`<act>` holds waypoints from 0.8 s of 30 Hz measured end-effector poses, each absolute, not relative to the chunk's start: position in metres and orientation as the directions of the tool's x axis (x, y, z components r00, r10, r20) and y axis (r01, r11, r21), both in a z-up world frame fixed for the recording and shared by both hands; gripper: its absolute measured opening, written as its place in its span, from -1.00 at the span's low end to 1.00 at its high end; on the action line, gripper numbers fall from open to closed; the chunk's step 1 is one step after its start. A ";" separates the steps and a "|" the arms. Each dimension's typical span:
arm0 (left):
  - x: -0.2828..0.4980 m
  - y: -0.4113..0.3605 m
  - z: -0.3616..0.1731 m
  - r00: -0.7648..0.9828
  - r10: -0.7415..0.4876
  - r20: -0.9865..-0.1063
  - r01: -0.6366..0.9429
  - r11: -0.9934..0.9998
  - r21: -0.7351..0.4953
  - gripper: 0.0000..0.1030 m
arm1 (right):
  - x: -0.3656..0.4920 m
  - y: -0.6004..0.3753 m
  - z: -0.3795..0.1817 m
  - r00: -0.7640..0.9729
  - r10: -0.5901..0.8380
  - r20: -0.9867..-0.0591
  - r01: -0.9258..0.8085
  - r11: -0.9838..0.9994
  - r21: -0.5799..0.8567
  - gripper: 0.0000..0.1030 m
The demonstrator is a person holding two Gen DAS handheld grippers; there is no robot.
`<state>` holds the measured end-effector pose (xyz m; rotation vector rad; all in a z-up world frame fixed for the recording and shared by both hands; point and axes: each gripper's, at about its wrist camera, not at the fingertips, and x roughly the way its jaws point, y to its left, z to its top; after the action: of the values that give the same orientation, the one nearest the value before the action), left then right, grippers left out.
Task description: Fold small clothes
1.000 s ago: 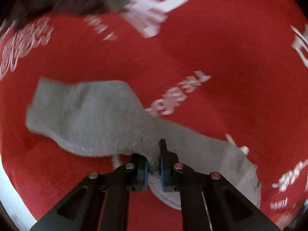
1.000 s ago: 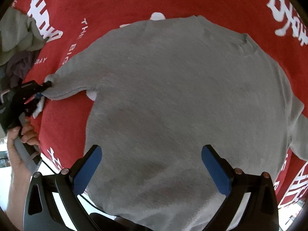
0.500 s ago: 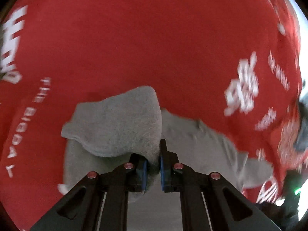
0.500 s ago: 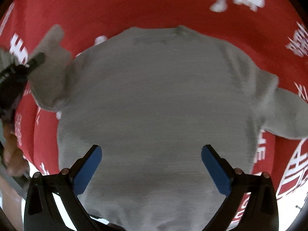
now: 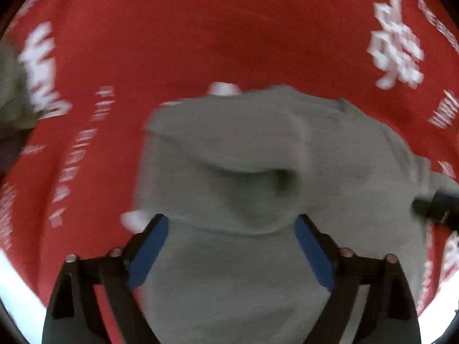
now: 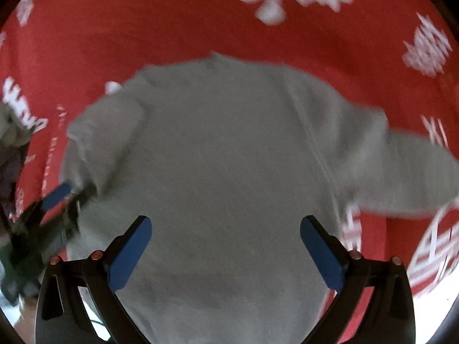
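on red cloth [image 6: 172, 28], grey sweater [image 6: 229, 157], sleeve folded

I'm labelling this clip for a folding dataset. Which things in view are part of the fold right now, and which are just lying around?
In the job:
- grey sweater
- its folded-in sleeve, now lying on the body
- left gripper, jaws just opened, sleeve released
- right gripper, open above the sweater

Lying about:
- pile of other clothes at the left edge
- red printed cloth underneath

A red cloth with white printed lettering [image 6: 178, 23] covers the work surface (pale, bright ground shows past its lower edge).
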<state>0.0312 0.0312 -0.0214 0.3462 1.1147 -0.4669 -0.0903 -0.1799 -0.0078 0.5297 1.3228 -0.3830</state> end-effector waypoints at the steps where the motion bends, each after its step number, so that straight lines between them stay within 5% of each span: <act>1: 0.035 0.041 -0.024 0.373 -0.148 -0.916 0.495 0.867 0.061 0.77 | -0.073 -0.173 -0.001 0.242 0.034 -0.970 0.502 0.851 0.155 1.00; 6: 0.064 0.090 -0.050 0.316 -0.042 -0.948 0.335 0.939 0.071 0.77 | 0.017 -0.115 0.005 0.320 0.062 -0.945 0.264 0.953 0.152 1.00; 15: 0.072 0.089 -0.072 0.299 -0.073 -0.951 0.295 0.955 0.020 0.77 | 0.131 -0.014 -0.063 0.280 -0.032 -0.960 -0.004 0.999 -0.034 0.97; 17: 0.072 0.090 -0.073 0.294 -0.083 -0.952 0.282 0.959 0.003 0.77 | 0.141 -0.012 -0.077 0.245 -0.089 -0.965 0.006 0.996 -0.090 0.53; 18: 0.076 0.094 -0.074 0.292 -0.085 -0.953 0.280 0.960 0.001 0.77 | 0.141 -0.016 -0.080 0.232 -0.082 -0.969 0.019 0.997 -0.080 -0.02; 20: 0.079 0.093 -0.074 0.292 -0.083 -0.953 0.288 0.957 0.005 0.77 | 0.140 -0.030 -0.071 0.258 -0.022 -0.966 0.085 0.996 0.000 -0.67; 24: 0.083 0.091 -0.076 0.285 -0.071 -0.956 0.295 0.955 0.017 0.77 | 0.113 -0.078 -0.026 0.387 0.097 -0.917 0.191 0.964 0.183 -0.76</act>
<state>0.0833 0.0915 -0.0756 0.2048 1.2603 -0.2465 0.1131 -0.0778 -0.0257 0.2771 1.1761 -0.0602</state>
